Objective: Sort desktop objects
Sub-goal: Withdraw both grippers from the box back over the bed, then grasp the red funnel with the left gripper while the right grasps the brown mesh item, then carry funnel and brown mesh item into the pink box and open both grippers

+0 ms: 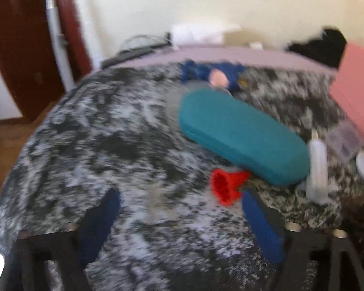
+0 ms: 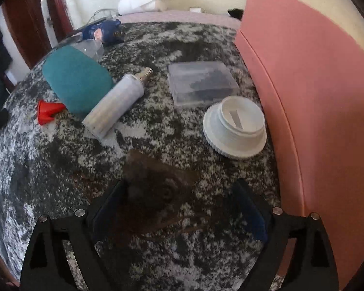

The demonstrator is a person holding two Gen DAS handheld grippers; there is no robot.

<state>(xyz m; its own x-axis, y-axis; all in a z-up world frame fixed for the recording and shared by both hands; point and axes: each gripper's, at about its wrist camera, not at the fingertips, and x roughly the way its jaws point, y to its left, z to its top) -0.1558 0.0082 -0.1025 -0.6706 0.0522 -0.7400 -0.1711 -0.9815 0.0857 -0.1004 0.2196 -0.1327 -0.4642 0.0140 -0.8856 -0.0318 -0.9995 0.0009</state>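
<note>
Both hand-held grippers, left (image 1: 179, 208) and right (image 2: 179, 203), hover spread above cloth (image 2: 60, 169).

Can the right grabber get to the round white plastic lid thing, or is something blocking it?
Probably yes. The right gripper is open and holds nothing, and the round white ribbed plastic cap sits just ahead, slightly right, with only bare speckled cloth between. The pink board stands close beside it, leaving little room there.

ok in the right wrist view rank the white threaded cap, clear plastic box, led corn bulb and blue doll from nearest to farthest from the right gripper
1. White threaded cap, nearest, ahead and to the right beside the pink box.
2. Clear plastic box, just behind the cap.
3. LED corn bulb, ahead left; its near end is about level with the cap, so this ranking is loose.
4. Blue doll, far left edge.
</note>
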